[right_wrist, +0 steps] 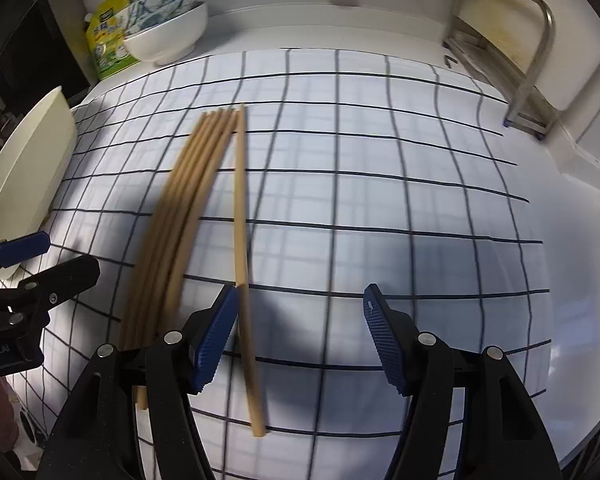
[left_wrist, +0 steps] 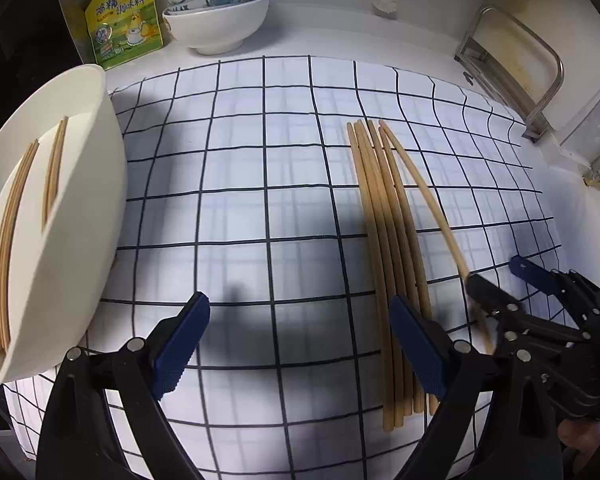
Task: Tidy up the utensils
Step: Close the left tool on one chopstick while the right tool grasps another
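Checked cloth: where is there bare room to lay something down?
The widest bare patch of checked cloth lies between the white tray and the chopstick bundle. Another lies right of the single chopstick, toward the metal rack. The back corner is crowded with stacked bowls.

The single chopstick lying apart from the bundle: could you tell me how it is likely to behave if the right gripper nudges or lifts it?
The single chopstick looks thin and round, so a nudge would probably roll it across the checked cloth. It appears rigid and light, and may pivot if the right gripper pinches it off-centre.
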Action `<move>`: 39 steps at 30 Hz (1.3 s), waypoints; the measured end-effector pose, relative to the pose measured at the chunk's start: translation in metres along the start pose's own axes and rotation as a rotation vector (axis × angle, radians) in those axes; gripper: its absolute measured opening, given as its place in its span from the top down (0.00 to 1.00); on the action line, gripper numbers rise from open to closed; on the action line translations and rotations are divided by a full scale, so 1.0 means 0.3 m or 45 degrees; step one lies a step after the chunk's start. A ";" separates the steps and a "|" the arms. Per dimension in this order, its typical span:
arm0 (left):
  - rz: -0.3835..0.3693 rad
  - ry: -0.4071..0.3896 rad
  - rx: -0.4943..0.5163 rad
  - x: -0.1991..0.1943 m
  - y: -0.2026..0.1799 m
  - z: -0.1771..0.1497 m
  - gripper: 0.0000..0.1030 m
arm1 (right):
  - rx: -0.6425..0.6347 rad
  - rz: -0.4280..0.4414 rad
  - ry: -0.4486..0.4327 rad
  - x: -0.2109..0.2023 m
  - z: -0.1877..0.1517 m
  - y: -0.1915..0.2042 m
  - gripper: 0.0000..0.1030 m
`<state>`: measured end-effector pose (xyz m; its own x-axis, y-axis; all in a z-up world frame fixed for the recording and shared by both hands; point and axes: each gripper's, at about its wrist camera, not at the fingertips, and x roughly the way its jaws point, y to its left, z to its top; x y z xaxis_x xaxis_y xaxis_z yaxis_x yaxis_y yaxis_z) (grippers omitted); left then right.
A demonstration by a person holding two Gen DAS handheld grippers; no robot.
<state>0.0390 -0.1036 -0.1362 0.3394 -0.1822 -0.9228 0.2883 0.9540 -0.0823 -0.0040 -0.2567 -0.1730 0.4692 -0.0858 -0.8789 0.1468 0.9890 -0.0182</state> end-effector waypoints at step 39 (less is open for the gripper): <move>0.040 -0.003 0.117 0.077 -0.095 0.055 0.92 | -0.201 0.039 -0.070 0.032 0.041 0.089 0.94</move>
<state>0.0535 -0.1390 -0.1489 0.3516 -0.1529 -0.9236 0.3585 0.9334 -0.0181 0.0151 -0.2326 -0.1759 0.5187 -0.0579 -0.8530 -0.0045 0.9975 -0.0705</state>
